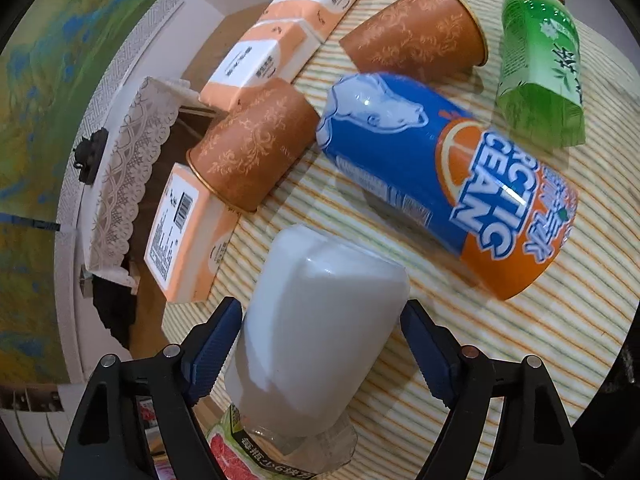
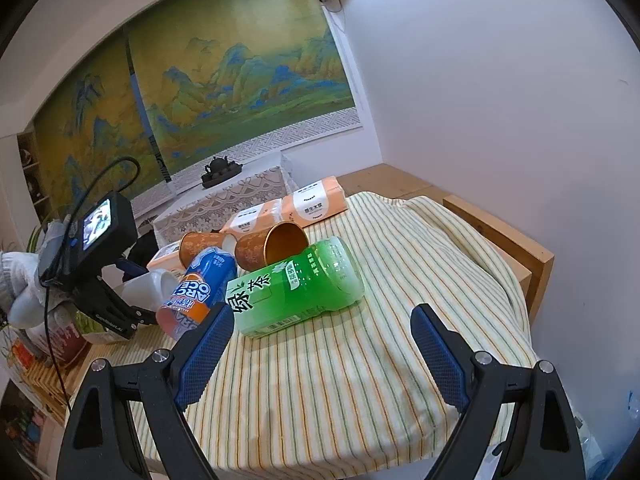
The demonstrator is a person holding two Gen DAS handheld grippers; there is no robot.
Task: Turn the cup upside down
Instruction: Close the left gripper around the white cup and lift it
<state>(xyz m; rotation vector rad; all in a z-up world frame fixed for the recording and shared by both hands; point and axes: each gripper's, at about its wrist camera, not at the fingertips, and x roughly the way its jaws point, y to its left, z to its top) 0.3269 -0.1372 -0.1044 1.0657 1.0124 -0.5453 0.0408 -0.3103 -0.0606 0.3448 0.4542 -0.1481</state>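
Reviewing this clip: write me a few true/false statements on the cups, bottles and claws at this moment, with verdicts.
1. The white cup sits between the left claw fingers. True.
2. The right claw grips the green tea bottle. False: it is open and holds nothing; the bottle lies beyond it on the striped cloth.
3. Both brown paper cups lie on their sides. True.
4. The blue and orange bottle stands upright. False: it lies on its side.
5. The tissue packs are green. False: they are orange and white.

can (image 1: 444, 184) beside bottle (image 1: 540, 68) — cups (image 1: 416, 28) behind
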